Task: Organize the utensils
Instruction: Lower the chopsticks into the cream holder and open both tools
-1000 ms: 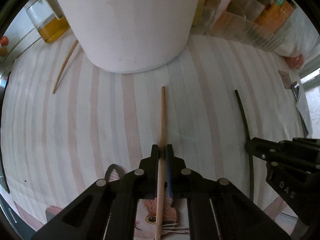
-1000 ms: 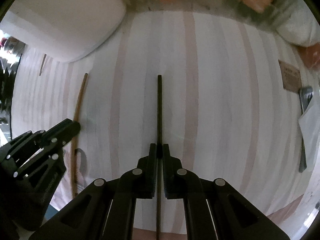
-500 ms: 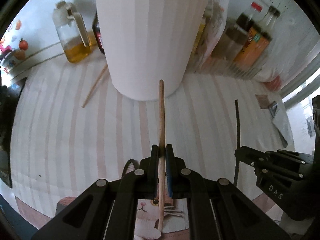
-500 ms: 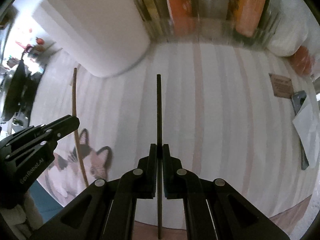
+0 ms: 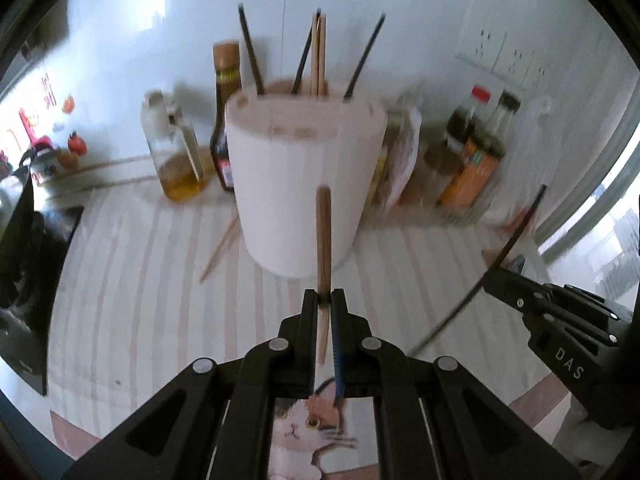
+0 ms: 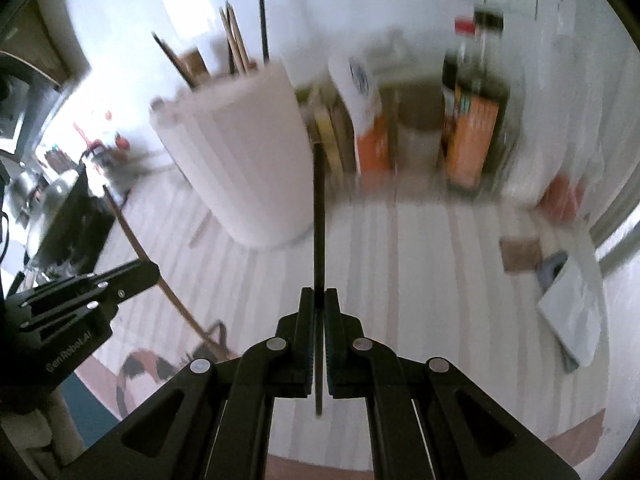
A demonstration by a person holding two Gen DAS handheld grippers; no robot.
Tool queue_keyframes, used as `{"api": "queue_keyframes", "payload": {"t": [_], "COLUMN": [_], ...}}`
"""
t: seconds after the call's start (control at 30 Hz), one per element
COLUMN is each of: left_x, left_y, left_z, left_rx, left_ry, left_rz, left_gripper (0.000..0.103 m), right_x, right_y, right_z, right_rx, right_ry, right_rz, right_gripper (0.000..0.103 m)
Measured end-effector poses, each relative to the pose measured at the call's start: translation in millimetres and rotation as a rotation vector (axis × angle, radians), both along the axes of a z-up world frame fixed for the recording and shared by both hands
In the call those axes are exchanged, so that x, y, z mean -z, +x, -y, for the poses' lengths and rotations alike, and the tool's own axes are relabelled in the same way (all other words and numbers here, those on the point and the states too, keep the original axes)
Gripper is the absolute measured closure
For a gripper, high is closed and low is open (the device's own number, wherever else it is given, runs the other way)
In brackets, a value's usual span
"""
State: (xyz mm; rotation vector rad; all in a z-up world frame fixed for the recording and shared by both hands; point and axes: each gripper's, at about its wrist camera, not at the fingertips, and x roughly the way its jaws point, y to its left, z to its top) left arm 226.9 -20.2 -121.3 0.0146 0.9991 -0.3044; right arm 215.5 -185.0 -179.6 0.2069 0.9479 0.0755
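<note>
My left gripper [image 5: 324, 296] is shut on a wooden chopstick [image 5: 323, 236] and holds it above the table, pointing at the white utensil holder [image 5: 300, 184]. The holder has several black and wooden chopsticks standing in it. My right gripper [image 6: 319, 294] is shut on a black chopstick [image 6: 319, 216], also raised, with the holder [image 6: 240, 160] to its front left. The right gripper and its black chopstick [image 5: 508, 248] show at the right of the left wrist view. A loose wooden chopstick [image 5: 220, 248] lies on the striped cloth by the holder's left base.
Oil and sauce bottles [image 5: 180, 152] and packets [image 5: 468, 172] stand along the wall behind the holder. A card [image 6: 520, 254] and a white paper [image 6: 572, 304] lie at the right. A cat-print mat [image 5: 316, 432] lies near the front edge.
Both grippers have lifted and tilted up with their chopsticks off the cloth. The holder's rim and the chopsticks in it have come into view.
</note>
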Motion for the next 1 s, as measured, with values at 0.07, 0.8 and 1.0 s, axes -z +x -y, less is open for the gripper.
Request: {"api": "queue_keyframes", "payload": {"t": [0.07,0.8,1.0], "left_x": [-13.9,-143.6,-133.3], "left_y": [5.7,39.9,39.4], "left_z": [1.6,-14.5,-15.0], "left_rx": [-0.003,-0.071,-0.089], "left_ry": [-0.010,-0.045,-0.033], "left_rz": [0.036,0.326,0.284], "left_gripper": [0.099,0.099,0.101], "right_x": [-17.7,-65.1,58.8], "right_y": [7.7,86.4,79.3], "right_z": [2.3,68.3,93.1], "right_rx": [0.007,0.151,0.328], "right_ry": [-0.004,0.351,0.558], "right_rz": [0.061,-0.020,-0.289], "right_gripper": [0.099,0.102,0.085]}}
